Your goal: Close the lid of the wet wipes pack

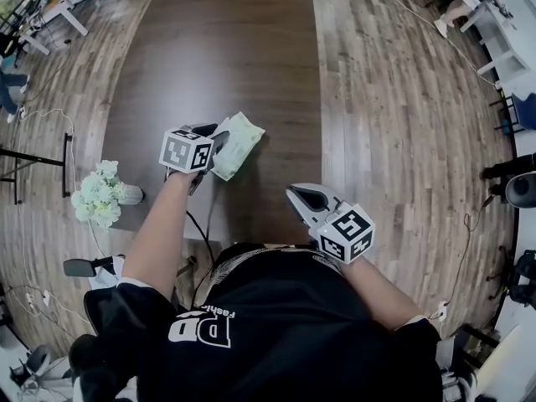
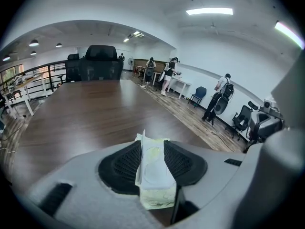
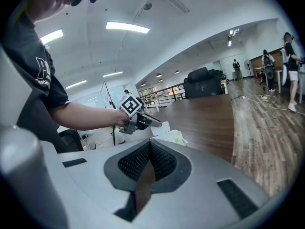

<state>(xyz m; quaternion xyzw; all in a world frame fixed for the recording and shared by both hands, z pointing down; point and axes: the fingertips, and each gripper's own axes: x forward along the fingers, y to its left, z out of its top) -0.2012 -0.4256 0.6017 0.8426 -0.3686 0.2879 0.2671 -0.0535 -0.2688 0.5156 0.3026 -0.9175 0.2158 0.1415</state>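
The pale green wet wipes pack (image 1: pixel 239 145) sits over the dark brown table (image 1: pixel 218 48), near its front edge. My left gripper (image 1: pixel 216 141) is shut on the pack's near end. In the left gripper view the pack (image 2: pixel 153 175) stands on edge between the two black pads (image 2: pixel 125 163), and an oval lid outline shows on its face. From the right gripper view, a white flap (image 3: pixel 160 130) sticks up from the pack (image 3: pixel 175 137) beside the left gripper (image 3: pixel 138 120). My right gripper (image 1: pixel 295 194) hovers right of and nearer than the pack, shut on nothing (image 3: pixel 150 144).
A bunch of white flowers (image 1: pixel 100 193) stands at the table's left front corner. A black office chair (image 2: pixel 97 61) stands at the far end. Wooden floor (image 1: pixel 402 124) lies to the right. Several people (image 2: pixel 169 73) stand at desks far off on the right.
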